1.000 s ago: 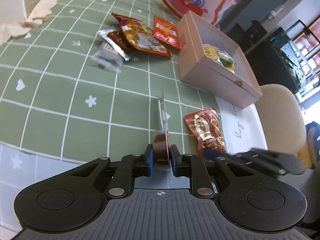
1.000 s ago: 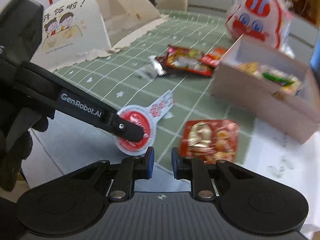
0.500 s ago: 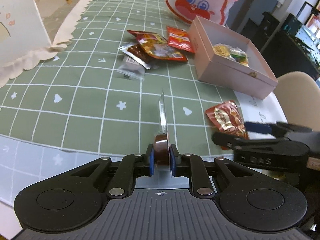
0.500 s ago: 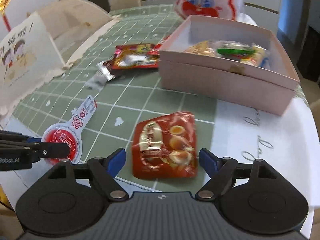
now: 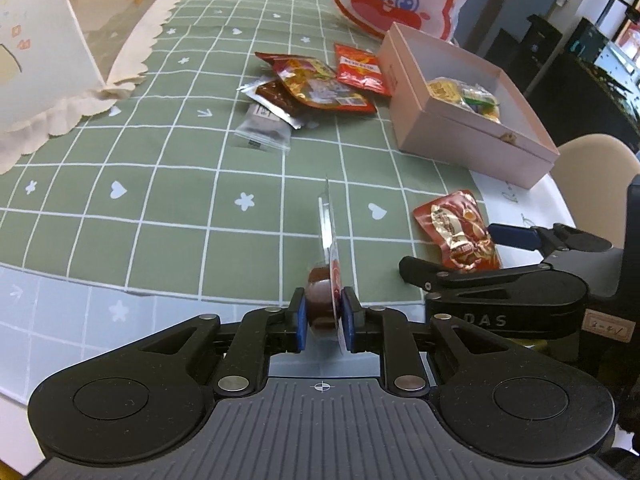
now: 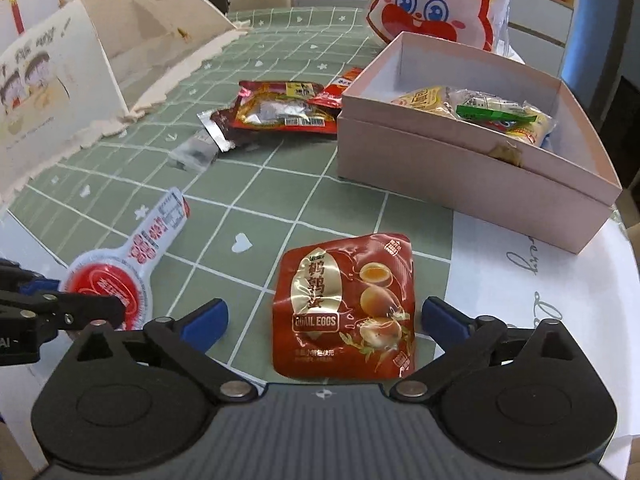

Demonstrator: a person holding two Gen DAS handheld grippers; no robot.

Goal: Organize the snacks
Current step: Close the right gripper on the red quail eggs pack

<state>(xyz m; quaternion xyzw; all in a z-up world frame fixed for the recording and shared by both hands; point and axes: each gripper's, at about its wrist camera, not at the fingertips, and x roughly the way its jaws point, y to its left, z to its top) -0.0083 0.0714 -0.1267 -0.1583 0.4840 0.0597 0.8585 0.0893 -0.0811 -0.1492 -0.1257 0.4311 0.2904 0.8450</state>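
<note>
My left gripper (image 5: 324, 318) is shut on a round red-lidded snack cup (image 5: 325, 300), held edge-on above the table's near edge; the cup also shows in the right wrist view (image 6: 116, 280). My right gripper (image 6: 322, 316) is open, its fingers either side of a red quail eggs pouch (image 6: 344, 304) lying flat on the green tablecloth; the pouch also shows in the left wrist view (image 5: 458, 232). A pink box (image 6: 460, 168) with several snacks inside stands behind it.
Several loose snack packets (image 5: 316, 84) lie left of the pink box (image 5: 460, 140). A rabbit-face bag (image 6: 436, 4) stands behind the box. A white card stand (image 6: 52, 80) is at the left. A chair (image 5: 596, 164) is beyond the table's right edge.
My right gripper has opened wide and moved right and forward until its fingers straddle the quail eggs pouch. My left gripper still holds the snack cup, with its view swung slightly.
</note>
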